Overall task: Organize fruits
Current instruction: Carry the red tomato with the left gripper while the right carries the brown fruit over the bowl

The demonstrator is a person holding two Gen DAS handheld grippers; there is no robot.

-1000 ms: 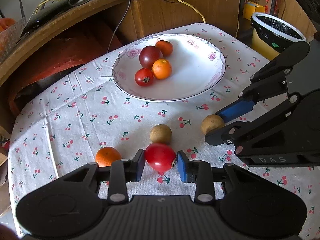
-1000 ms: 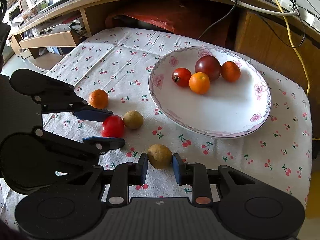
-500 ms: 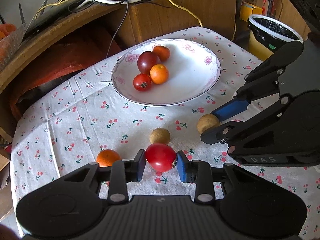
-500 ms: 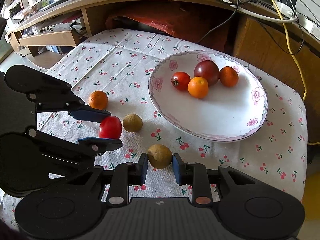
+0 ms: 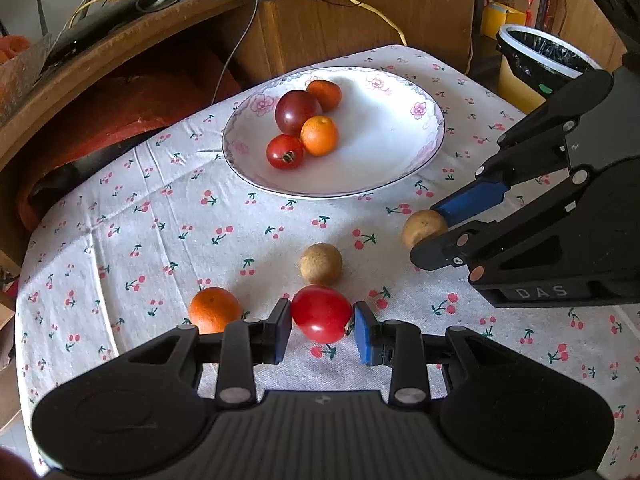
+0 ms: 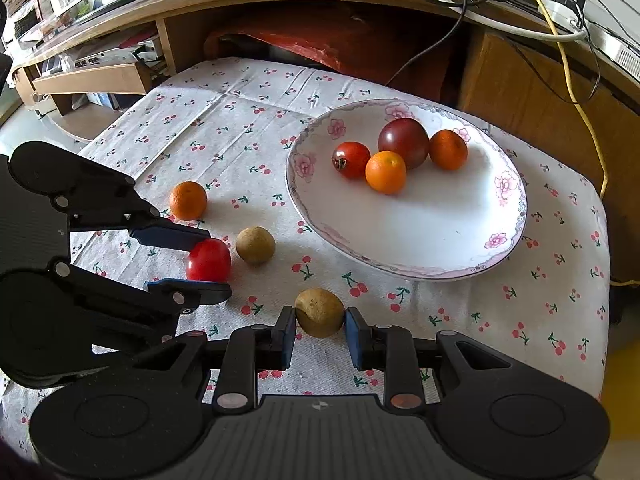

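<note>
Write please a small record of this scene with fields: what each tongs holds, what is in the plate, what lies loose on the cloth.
left tongs: closed on the glossy red tomato
right tongs: closed on the round tan-brown fruit
white flower-rimmed plate: two small oranges, one dark red tomato, one small red tomato
loose on cherry-print tablecloth: one orange mandarin, one second tan-brown round fruit

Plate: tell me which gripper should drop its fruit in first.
Right. The right gripper, shut on the brown fruit, looks nearer the plate; the left gripper holds the tomato farther back.
</note>
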